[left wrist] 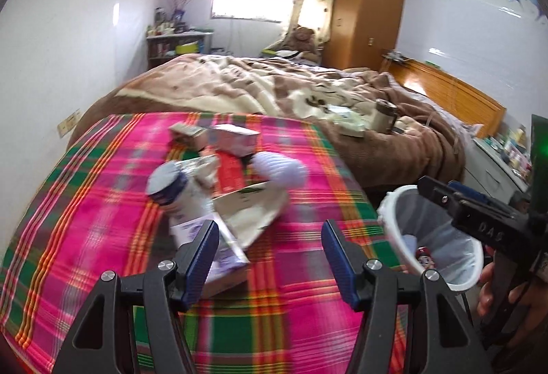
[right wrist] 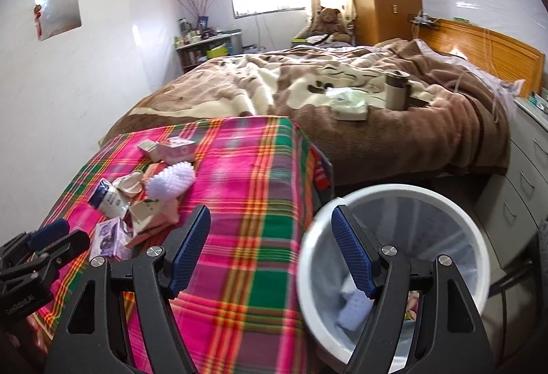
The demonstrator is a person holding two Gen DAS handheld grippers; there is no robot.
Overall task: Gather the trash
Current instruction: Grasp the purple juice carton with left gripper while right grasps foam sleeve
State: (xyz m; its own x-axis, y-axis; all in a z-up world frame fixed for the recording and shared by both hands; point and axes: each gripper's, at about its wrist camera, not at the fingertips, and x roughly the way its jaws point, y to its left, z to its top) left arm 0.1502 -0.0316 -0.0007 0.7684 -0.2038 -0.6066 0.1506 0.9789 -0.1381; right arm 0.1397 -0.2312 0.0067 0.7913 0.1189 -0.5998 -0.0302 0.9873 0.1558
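The left gripper (left wrist: 270, 257) hangs over a counter covered with a pink and green plaid cloth (left wrist: 102, 202); its blue-padded fingers (left wrist: 202, 254) stand apart with nothing between them. Ahead lies a blurred heap of trash: a white bottle with a dark blue cap (left wrist: 174, 192), a torn cardboard piece (left wrist: 253, 213), a purple-printed carton (left wrist: 219, 257), a red box (left wrist: 233, 173), a white ribbed ball (left wrist: 284, 170), and two small boxes (left wrist: 233, 137) behind; at right stands a white bin (left wrist: 397, 230) with a liner; over it is the right gripper (left wrist: 472, 213), held by a hand (left wrist: 496, 288); behind, a bed with a brown blanket (left wrist: 274, 86).
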